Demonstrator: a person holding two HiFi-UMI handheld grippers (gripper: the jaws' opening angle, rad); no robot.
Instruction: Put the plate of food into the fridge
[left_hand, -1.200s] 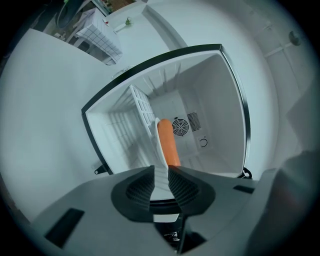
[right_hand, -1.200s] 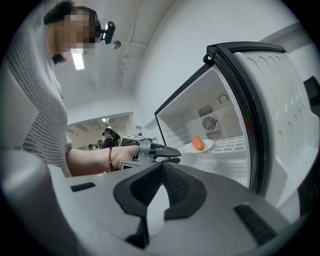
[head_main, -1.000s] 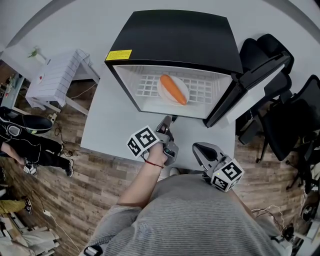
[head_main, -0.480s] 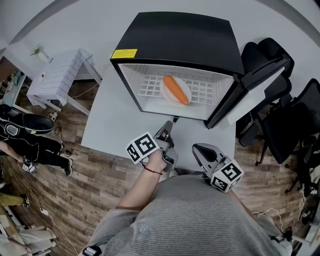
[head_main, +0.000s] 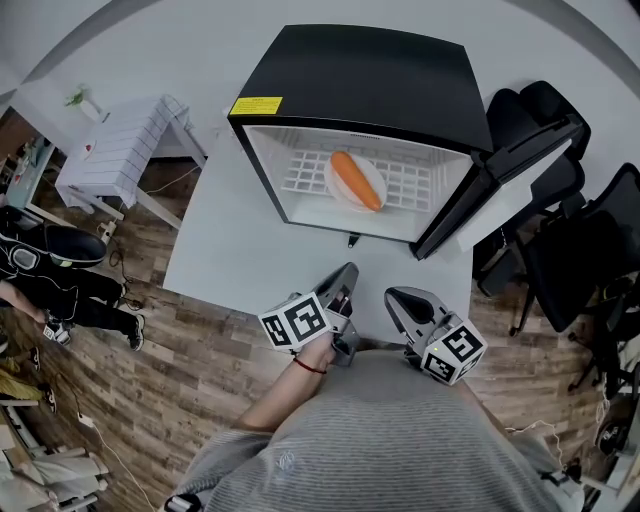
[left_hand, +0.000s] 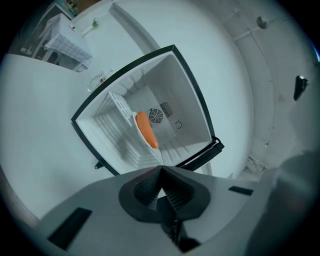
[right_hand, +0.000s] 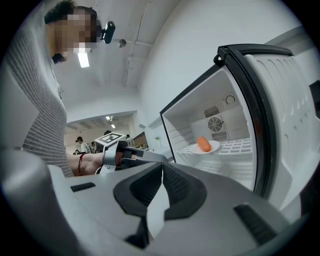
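Observation:
A white plate (head_main: 356, 183) with an orange, carrot-like piece of food (head_main: 356, 178) rests on the wire shelf inside the open black mini fridge (head_main: 360, 75). Nothing holds it. In the left gripper view the plate (left_hand: 138, 131) shows edge-on with the food (left_hand: 146, 129) on it, well beyond my shut, empty left gripper (left_hand: 160, 170). In the head view my left gripper (head_main: 349, 270) is on the near side of the table, short of the fridge opening. My right gripper (head_main: 392, 294) is beside it, also shut and empty. The right gripper view shows the plate (right_hand: 206, 146) on the shelf.
The fridge door (head_main: 510, 165) stands open to the right. The fridge sits on a white table (head_main: 220, 240). Black office chairs (head_main: 560, 230) crowd the right side. A white slatted stand (head_main: 115, 150) is at the left, and a person (head_main: 50, 270) is on the wooden floor beyond it.
My left gripper has drawn back from the fridge opening toward my body and rolled somewhat, staying shut. The plate stays on the shelf. The right gripper has not moved.

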